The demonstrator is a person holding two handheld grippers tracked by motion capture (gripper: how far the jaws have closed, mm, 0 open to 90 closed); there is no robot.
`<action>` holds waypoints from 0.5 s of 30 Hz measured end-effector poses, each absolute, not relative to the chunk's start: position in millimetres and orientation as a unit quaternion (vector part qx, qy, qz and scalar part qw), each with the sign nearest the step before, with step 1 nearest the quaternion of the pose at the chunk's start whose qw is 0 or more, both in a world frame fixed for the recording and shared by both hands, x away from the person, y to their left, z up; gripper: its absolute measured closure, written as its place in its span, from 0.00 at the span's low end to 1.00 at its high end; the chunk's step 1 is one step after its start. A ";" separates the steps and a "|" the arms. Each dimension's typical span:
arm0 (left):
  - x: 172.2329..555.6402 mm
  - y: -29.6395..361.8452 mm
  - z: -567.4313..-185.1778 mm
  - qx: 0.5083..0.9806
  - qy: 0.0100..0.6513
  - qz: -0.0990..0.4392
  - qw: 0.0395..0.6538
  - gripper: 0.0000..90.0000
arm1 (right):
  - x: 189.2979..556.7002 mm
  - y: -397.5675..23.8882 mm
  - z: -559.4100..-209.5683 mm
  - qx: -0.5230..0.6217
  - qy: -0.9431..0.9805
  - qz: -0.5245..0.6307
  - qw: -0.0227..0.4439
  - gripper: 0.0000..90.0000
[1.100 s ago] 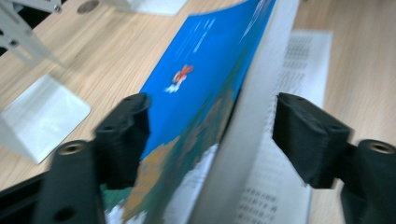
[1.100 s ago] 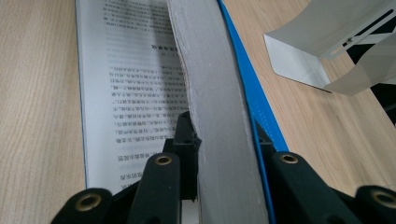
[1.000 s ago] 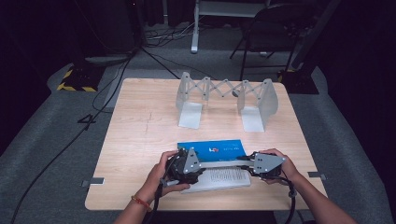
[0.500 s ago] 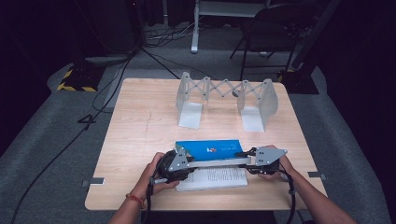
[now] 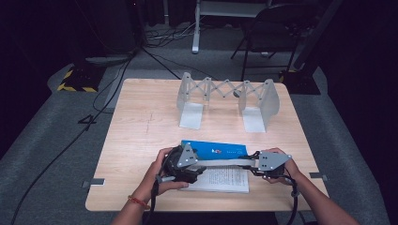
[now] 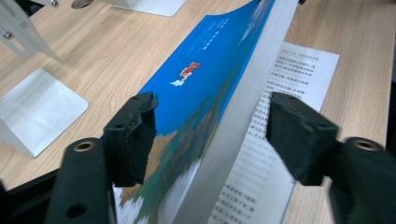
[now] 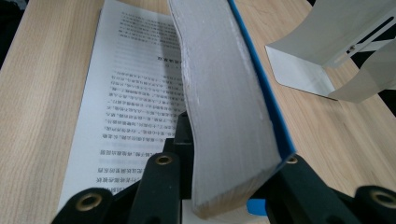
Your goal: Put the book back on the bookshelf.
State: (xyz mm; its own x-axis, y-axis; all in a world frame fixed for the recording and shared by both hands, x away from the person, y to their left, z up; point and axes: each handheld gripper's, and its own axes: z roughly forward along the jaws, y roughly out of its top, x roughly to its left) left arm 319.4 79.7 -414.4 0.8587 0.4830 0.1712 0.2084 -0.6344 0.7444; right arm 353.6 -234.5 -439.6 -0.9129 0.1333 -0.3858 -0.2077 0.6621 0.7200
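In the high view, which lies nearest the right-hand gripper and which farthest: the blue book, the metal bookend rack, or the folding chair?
1. Blue book: between the right gripper's fingers, at the table's near edge.
2. Metal bookend rack: mid-table, farther back.
3. Folding chair: on the floor beyond the table.

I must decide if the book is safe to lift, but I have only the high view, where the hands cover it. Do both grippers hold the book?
Observer: No. The left gripper straddles the book, but its jaws have just been opening, and a gap shows on the page side.
Operator: And the right gripper?
Observer: The right gripper is shut on the end of the thick page block.
Operator: What is the white part under the book?
Observer: A printed page that lies flat on the table, while the block is raised above it.
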 end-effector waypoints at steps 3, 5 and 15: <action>316.9 67.8 -413.7 0.892 0.186 0.179 0.370 0.37 | 349.7 -230.5 -438.9 -0.027 0.891 0.398 0.217 0.81; 316.4 59.4 -415.2 0.894 0.186 0.178 0.367 0.34 | 348.7 -228.6 -437.6 -0.027 0.891 0.398 0.217 0.81; 313.3 26.4 -428.3 0.895 0.205 0.204 0.340 0.31 | 344.9 -219.4 -435.3 -0.019 0.894 0.392 0.217 0.81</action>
State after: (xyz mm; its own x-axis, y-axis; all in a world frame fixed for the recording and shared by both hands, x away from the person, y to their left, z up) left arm 313.3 26.4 -428.3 0.8331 0.5054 0.2249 0.2281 -0.6842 0.6927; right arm 344.9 -219.4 -435.3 -0.9055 0.1363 -0.4019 -0.2031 0.6925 0.6922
